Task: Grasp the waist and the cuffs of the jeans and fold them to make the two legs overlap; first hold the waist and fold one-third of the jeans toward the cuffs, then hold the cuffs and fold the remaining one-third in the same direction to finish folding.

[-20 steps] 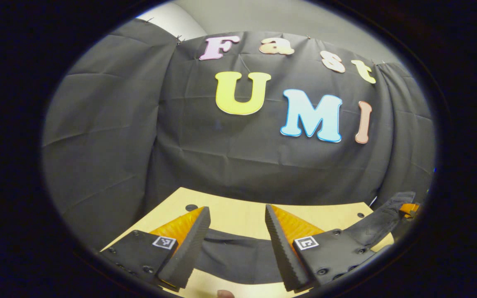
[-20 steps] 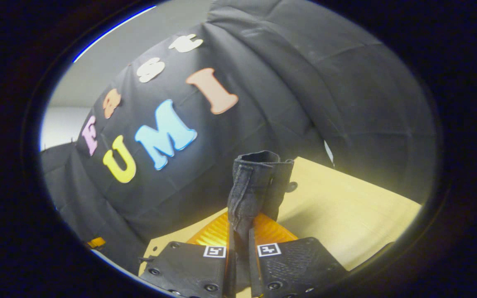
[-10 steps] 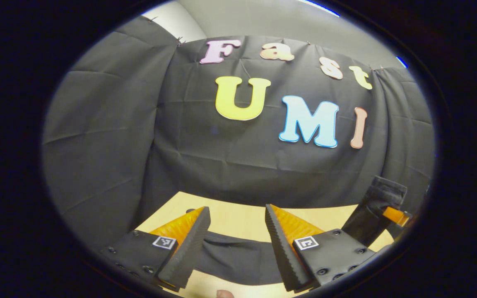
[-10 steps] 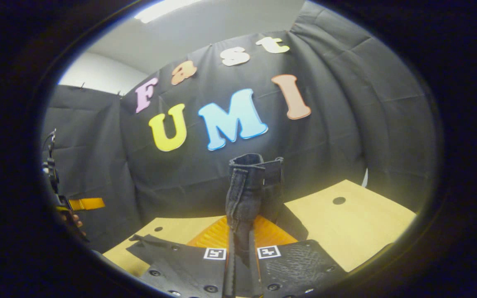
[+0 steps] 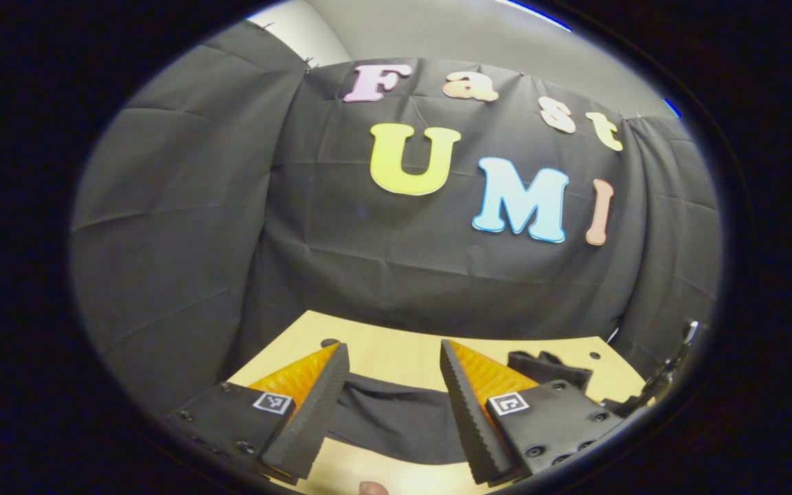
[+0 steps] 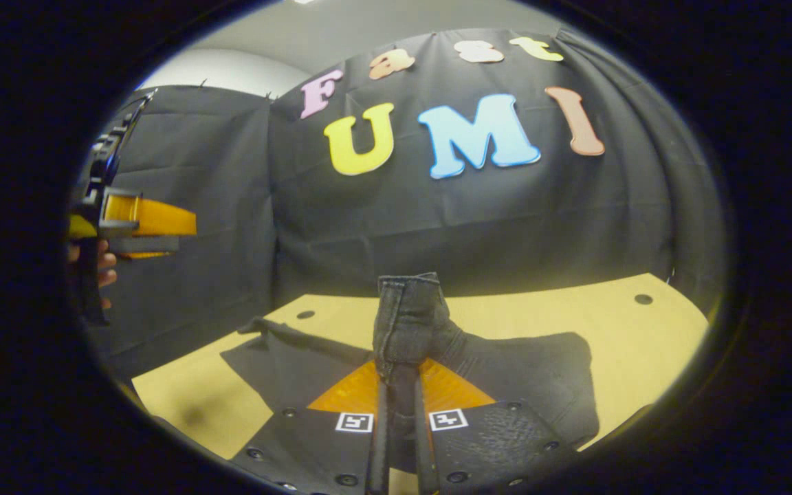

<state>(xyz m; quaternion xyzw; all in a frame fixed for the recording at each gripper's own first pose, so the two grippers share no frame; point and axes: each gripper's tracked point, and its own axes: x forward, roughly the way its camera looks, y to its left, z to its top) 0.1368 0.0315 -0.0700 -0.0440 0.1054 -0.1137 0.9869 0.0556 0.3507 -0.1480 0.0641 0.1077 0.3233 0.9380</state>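
Note:
The dark jeans [image 5: 396,421] lie on the light wooden table [image 5: 382,357], and a folded-over part [image 5: 547,368] rests to the right. My left gripper [image 5: 394,347] hovers open above the cloth with nothing between its fingers. In the right gripper view, my right gripper [image 6: 399,375] is shut on a bunched cuff [image 6: 406,320] that stands up from its fingers. The rest of the jeans [image 6: 526,371] spreads flat on the table [image 6: 643,330] behind it. The left gripper [image 6: 162,230], held by a hand [image 6: 104,265], hangs in the air at the far left.
Black cloth walls close off the table at the back and both sides. Small round holes [image 6: 642,299] mark the tabletop near its corners. Bare wood [image 6: 183,405] shows left of the jeans. Part of the right gripper's body [image 5: 671,375] sits at the right edge.
The right gripper has swung round and come down low over the table with the cuff, which was held high before. The left gripper stays open over the jeans, hardly moved.

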